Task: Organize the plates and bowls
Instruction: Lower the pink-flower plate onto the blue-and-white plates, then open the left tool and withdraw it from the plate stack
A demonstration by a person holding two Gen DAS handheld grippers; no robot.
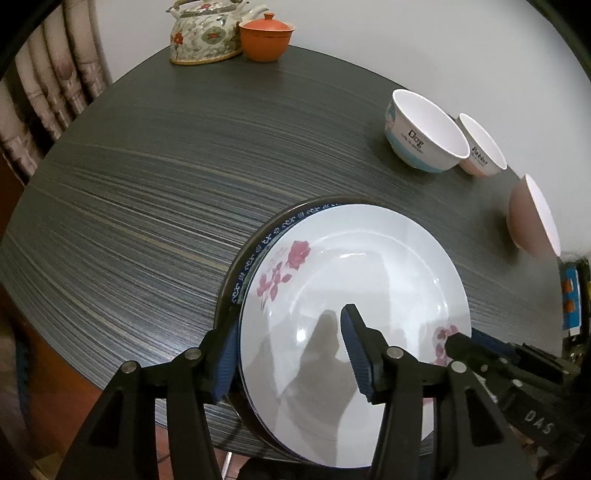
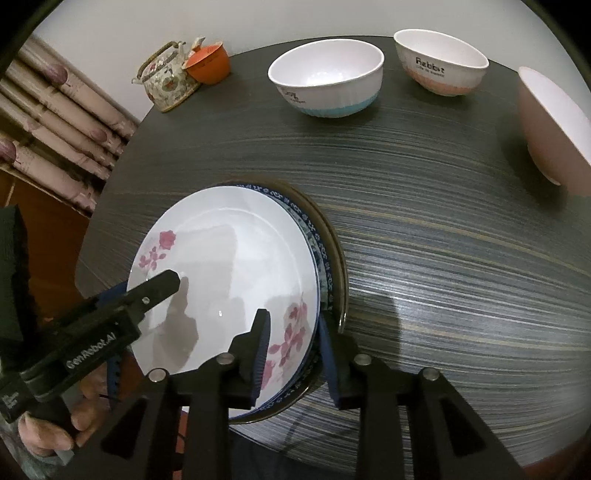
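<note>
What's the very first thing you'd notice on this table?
The stack of plates at the near edge of the dark striped table, topped by a white plate with pink roses, with the left gripper and right gripper straddling its opposite rims. Behind stand three bowls, one marked "Dog", and a flowered teapot far back.

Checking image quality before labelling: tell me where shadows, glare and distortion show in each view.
Left wrist: gripper shadows and soft glare on the rose plate; fisheye bends the table edge, and the pink bowl stretches at the rim. Right wrist: a dark shadow on the table right of the plates; the pink bowl is similarly warped.
</note>
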